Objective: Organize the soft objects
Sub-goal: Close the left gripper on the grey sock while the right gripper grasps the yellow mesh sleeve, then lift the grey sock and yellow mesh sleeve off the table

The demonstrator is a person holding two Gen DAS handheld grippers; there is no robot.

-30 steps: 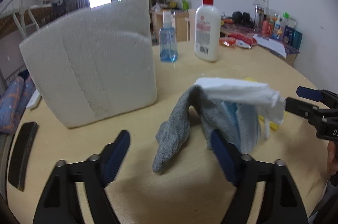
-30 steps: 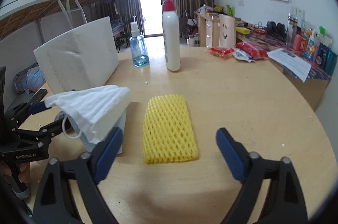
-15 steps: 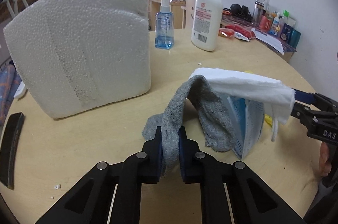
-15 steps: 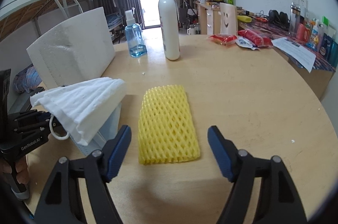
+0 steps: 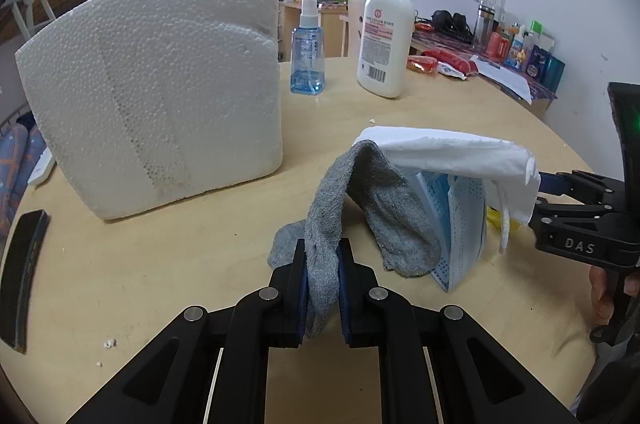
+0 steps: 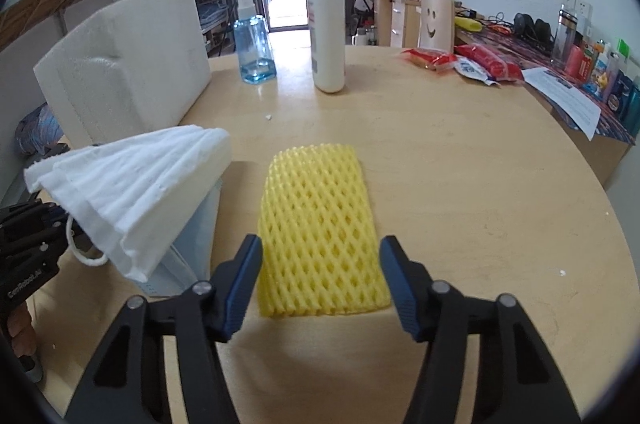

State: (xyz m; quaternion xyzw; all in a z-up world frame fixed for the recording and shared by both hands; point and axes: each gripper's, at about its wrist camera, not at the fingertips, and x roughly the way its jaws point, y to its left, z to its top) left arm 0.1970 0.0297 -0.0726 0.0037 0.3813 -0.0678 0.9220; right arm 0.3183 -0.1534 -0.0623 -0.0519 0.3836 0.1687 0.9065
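While the left gripper (image 5: 323, 278) clamps the grey sock (image 5: 352, 207), the right gripper (image 6: 320, 282) (jaws just narrowing, nothing gripped) straddles the yellow foam net (image 6: 318, 228) lying lengthwise dead ahead.

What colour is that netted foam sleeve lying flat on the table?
Yellow foam net sleeve, with a diamond mesh pattern; clearest in the right wrist view.

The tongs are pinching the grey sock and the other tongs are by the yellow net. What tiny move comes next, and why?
Probably the right tongs should finish closing on the yellow net. Their jaws have just been closing, the net's near end lies between them, and the pads do not press on it yet. The left tongs already grip the grey sock, so that side looks ready to lift.
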